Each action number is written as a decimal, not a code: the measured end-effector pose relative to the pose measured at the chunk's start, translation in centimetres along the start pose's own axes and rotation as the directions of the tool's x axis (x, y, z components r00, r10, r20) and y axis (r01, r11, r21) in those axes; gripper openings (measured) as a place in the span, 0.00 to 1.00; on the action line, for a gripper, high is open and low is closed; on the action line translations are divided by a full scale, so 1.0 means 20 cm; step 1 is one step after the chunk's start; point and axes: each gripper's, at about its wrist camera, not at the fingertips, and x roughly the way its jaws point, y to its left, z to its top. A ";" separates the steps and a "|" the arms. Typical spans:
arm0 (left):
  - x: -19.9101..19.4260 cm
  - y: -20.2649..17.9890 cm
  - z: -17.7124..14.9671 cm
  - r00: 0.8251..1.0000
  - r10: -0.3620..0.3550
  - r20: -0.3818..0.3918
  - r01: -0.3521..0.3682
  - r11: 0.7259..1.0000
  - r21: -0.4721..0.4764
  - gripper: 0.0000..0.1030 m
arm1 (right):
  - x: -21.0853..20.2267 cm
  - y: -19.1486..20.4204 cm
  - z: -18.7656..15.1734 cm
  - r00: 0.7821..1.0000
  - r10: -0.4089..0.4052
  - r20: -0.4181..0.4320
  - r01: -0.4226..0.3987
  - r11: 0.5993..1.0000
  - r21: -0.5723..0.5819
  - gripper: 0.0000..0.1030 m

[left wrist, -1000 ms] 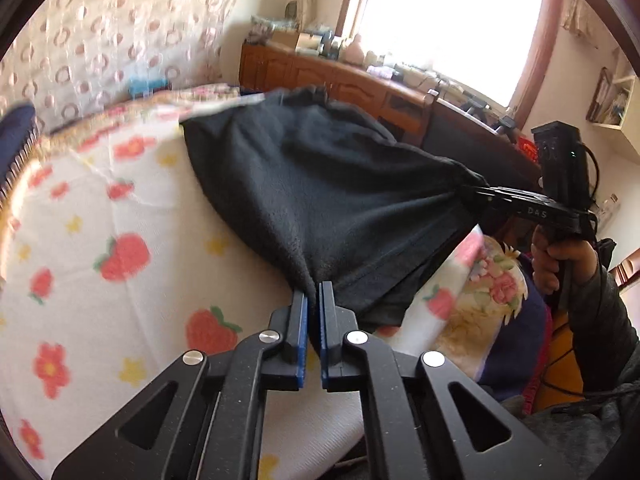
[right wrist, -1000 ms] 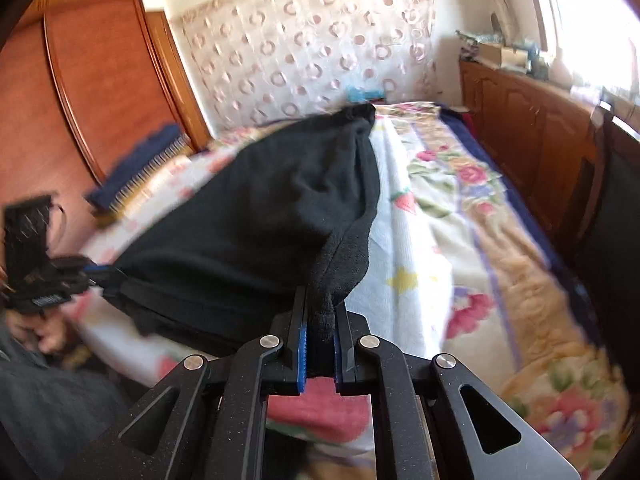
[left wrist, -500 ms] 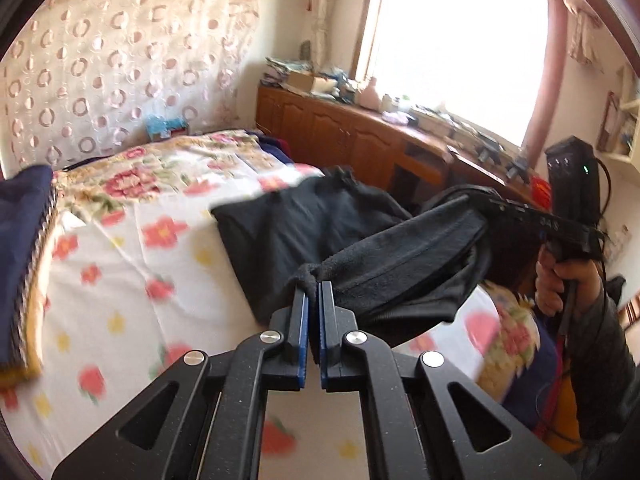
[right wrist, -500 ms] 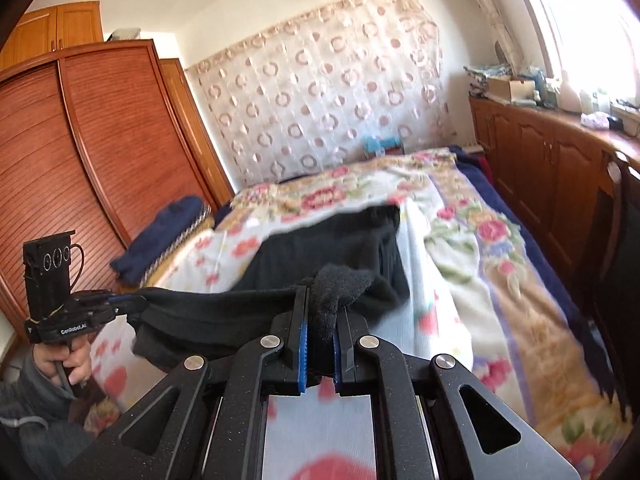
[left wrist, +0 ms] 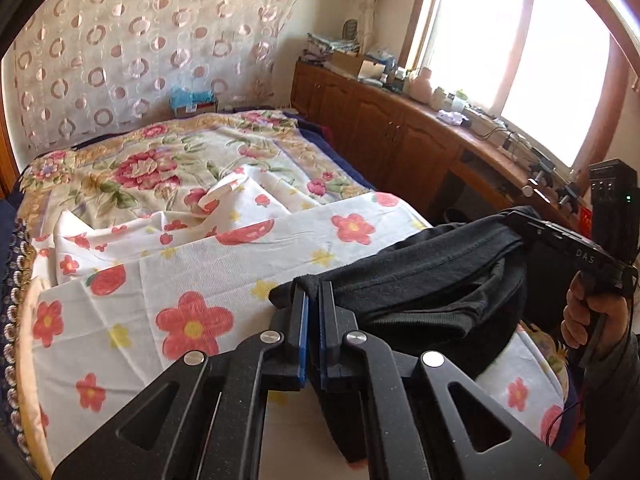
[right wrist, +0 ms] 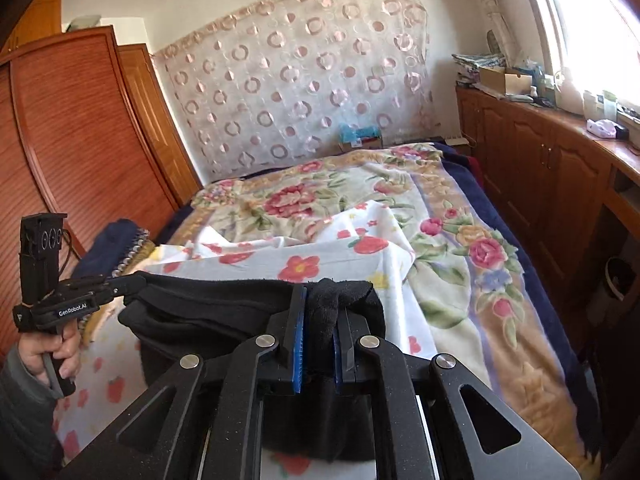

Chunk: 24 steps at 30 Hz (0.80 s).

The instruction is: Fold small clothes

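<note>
a: state the position of the black garment (left wrist: 424, 280) relative to the left hand-held gripper (left wrist: 313, 312).

b: one corner of the garment is pinched between the clenched jaws of the left hand-held gripper. from there the cloth runs rightward in the left wrist view to the right hand-held gripper (left wrist: 520, 220), sagging between the two.

a: and at the right hand-held gripper (right wrist: 320, 320)?

b: a bunched corner of the garment (right wrist: 224, 312) sits between its blue pads (right wrist: 298, 344), with a knot of cloth protruding above the fingertips. the jaws have just been opening slightly (the bunch still fills the gap and the pads remain on it), so it is grasping the garment.

a: where does the garment sit relative to the bed?

b: it is over the near edge of the bed, above the white flower-print sheet (left wrist: 224, 264). folded layers hang below the taut upper edge; whether the lowest fold touches the sheet cannot be determined.

a: the hands?

b: the person's right hand (left wrist: 592, 316) grips the handle at the right edge of the left wrist view. the left hand (right wrist: 52, 352), in a grey sleeve (right wrist: 20, 404), holds the left hand-held gripper (right wrist: 120, 286) at the left of the right wrist view.

a: surroundings?

b: a floral blanket (right wrist: 360, 200) covers the far bed; a wooden wardrobe (right wrist: 72, 140) stands left, a wooden counter (right wrist: 560, 160) under the window right.
</note>
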 end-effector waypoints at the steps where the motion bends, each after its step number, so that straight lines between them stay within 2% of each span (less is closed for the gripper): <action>1: 0.04 0.01 0.00 1.000 0.006 -0.012 -0.006 1.000 0.001 0.05 | 0.00 0.03 0.01 1.000 -0.015 -0.001 0.015 1.000 -0.011 0.17; 3: 0.08 0.02 -0.01 0.999 0.012 -0.030 -0.012 1.000 0.010 0.05 | 0.02 0.05 0.05 0.999 -0.043 -0.006 0.043 0.998 -0.035 0.22; 5: 0.10 0.02 -0.01 0.999 0.010 -0.041 -0.009 1.000 0.018 0.07 | -0.04 0.09 0.08 0.999 -0.052 0.011 0.052 0.997 -0.051 0.37; 6: 0.09 0.02 -0.01 0.999 0.007 -0.041 -0.006 1.000 0.020 0.10 | -0.06 0.10 0.08 0.998 -0.056 0.019 0.057 0.996 -0.062 0.39; 8: 0.05 0.03 -0.01 0.999 0.030 -0.015 -0.030 0.999 0.033 0.31 | -0.09 0.11 0.06 0.998 -0.060 0.030 0.062 0.994 -0.086 0.45; 10: 0.00 0.05 -0.01 1.000 0.026 0.004 -0.026 0.999 0.045 0.43 | -0.09 0.10 0.03 0.997 -0.067 0.023 0.069 0.991 -0.111 0.48; 13: -0.08 0.10 -0.04 1.000 -0.006 0.015 0.006 0.999 0.035 0.72 | -0.09 0.09 -0.03 0.998 -0.070 0.000 0.069 0.988 -0.136 0.49; 14: -0.08 0.11 -0.06 1.000 -0.016 0.010 0.016 0.999 0.031 0.75 | -0.08 0.09 -0.04 0.998 -0.067 -0.012 0.065 0.987 -0.145 0.49; 19: -0.03 0.10 -0.15 0.997 -0.054 -0.057 0.056 0.998 0.031 0.75 | -0.01 0.09 -0.01 0.997 -0.041 -0.059 0.033 0.992 -0.122 0.49; 23: 0.04 0.04 -0.13 0.996 -0.049 -0.079 0.054 0.997 0.056 0.75 | 0.09 0.07 0.07 0.996 0.023 -0.085 -0.032 0.994 -0.105 0.49; 24: 0.07 0.02 -0.10 0.996 -0.054 -0.077 0.059 0.996 0.065 0.75 | 0.11 0.07 0.08 0.995 0.033 -0.096 -0.043 0.994 -0.104 0.45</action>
